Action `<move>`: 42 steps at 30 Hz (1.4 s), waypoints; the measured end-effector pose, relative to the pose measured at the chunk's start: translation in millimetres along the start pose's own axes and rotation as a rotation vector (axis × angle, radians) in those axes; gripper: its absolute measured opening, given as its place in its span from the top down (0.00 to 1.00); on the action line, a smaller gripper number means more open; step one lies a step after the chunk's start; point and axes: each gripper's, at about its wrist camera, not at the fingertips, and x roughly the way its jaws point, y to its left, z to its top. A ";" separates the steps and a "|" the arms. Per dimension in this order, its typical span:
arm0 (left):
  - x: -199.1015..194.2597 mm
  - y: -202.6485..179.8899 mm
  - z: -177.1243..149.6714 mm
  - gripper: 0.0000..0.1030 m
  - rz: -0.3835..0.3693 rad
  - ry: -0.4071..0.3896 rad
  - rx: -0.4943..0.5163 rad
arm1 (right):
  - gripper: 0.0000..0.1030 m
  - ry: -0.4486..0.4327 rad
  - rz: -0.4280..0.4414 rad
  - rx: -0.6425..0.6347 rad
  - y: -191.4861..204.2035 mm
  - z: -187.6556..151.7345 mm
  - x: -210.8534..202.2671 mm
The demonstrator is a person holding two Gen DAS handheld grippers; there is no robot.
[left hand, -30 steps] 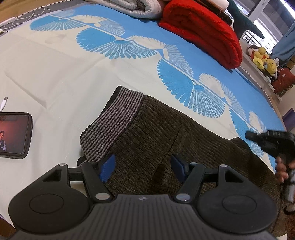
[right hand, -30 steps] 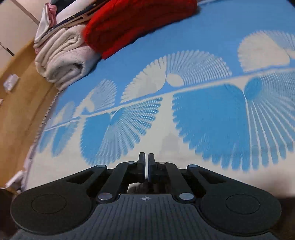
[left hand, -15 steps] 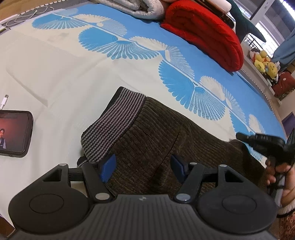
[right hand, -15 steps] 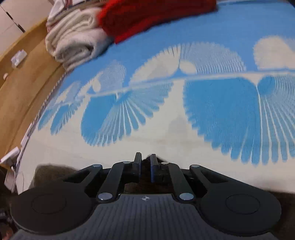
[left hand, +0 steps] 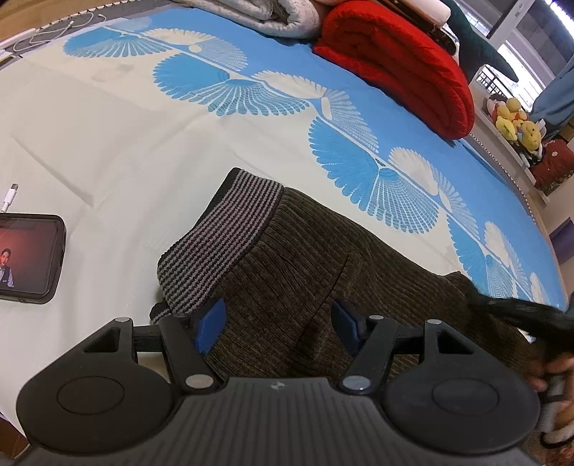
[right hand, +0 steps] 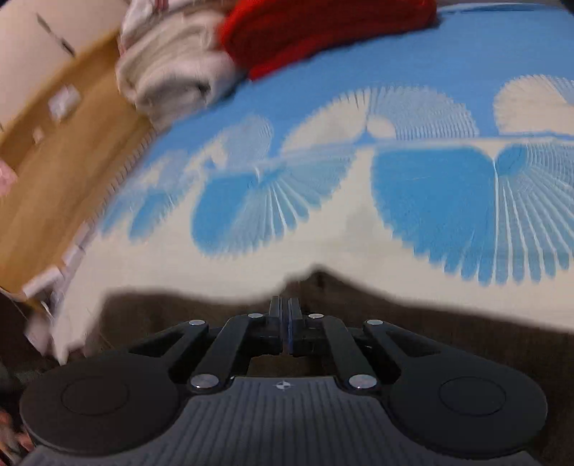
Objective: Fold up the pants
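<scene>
Dark brown ribbed pants (left hand: 323,258) lie on the bed, their grey-striped waistband (left hand: 222,240) pointing up and left. My left gripper (left hand: 278,322) stands open just over the fabric below the waistband, one blue pad to each side and neither squeezing it. At the pants' far right end my right gripper (left hand: 502,308) shows as a dark blur, with a person's hand (left hand: 552,372) behind it. In the right wrist view that gripper (right hand: 286,308) is shut, and the pants' edge (right hand: 315,276) rises to a peak at its tips, so it seems pinched there.
The blue and cream bedspread (left hand: 107,143) stretches out around the pants. A phone (left hand: 28,258) with its screen lit and a white cable plug (left hand: 9,197) lie at the left. A rolled red blanket (left hand: 394,64) and a pale blanket (left hand: 258,14) sit at the back. Plush toys (left hand: 513,114) line a shelf.
My right gripper has slid sideways over the pants' far end, and its view now blurs and shows much more brown fabric. The left gripper has kept still.
</scene>
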 end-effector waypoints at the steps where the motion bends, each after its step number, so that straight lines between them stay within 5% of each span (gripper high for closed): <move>1: -0.2 -0.4 -0.5 0.31 0.001 -0.002 0.003 | 1.00 -0.008 -0.065 -0.010 -2.1 -3.2 9.4; 6: -1.5 2.5 -0.5 0.31 -0.013 0.004 0.013 | 1.00 -0.094 -0.070 0.157 -27.1 0.3 29.8; 9: -2.5 3.0 1.4 0.31 -0.018 0.008 0.009 | 0.96 -0.096 -0.086 0.136 -24.0 0.5 6.2; 13: -7.6 -6.3 -0.3 0.24 -0.007 -0.008 0.040 | 0.41 -0.221 -0.149 0.213 -42.2 -8.3 -79.5; 16: -12.8 -17.3 -4.9 0.16 0.011 -0.042 0.088 | 0.36 -0.373 -0.217 0.290 -67.4 -37.4 -164.9; 19: -14.6 -29.0 -12.1 0.16 0.037 -0.064 0.127 | 0.35 -0.511 -0.310 0.383 -97.8 -95.5 -234.4; 24: -14.5 -47.0 -27.8 0.16 0.058 -0.071 0.143 | 0.36 -0.430 -0.503 0.572 -170.0 -181.7 -260.3; 26: -17.6 -54.7 -35.8 0.16 0.060 -0.076 0.166 | 0.57 -0.440 -0.473 0.810 -209.5 -213.9 -271.6; 28: -22.6 -59.9 -42.0 0.16 0.070 -0.094 0.181 | 0.57 -0.555 -0.388 0.933 -234.3 -241.5 -296.0; 32: -35.8 -66.1 -52.6 0.12 0.099 -0.134 0.186 | 0.59 -0.661 -0.559 0.947 -274.1 -268.6 -350.7; 35: -41.7 -65.0 -59.1 0.12 0.127 -0.141 0.194 | 0.60 -0.698 -0.493 1.006 -303.6 -286.9 -385.0; 36: -43.5 -63.8 -61.0 0.12 0.142 -0.145 0.194 | 0.57 -0.710 -0.504 0.999 -304.6 -289.6 -393.6; 38: -47.4 -61.8 -64.8 0.12 0.164 -0.152 0.185 | 0.35 -0.762 -0.609 0.948 -297.0 -294.3 -406.5; 39: -49.0 -61.0 -66.1 0.12 0.171 -0.155 0.176 | 0.35 -0.793 -0.635 0.919 -293.3 -298.0 -410.7; 42: -53.9 -60.6 -69.9 0.12 0.177 -0.162 0.153 | 0.35 -0.792 -0.512 0.946 -304.2 -312.3 -405.8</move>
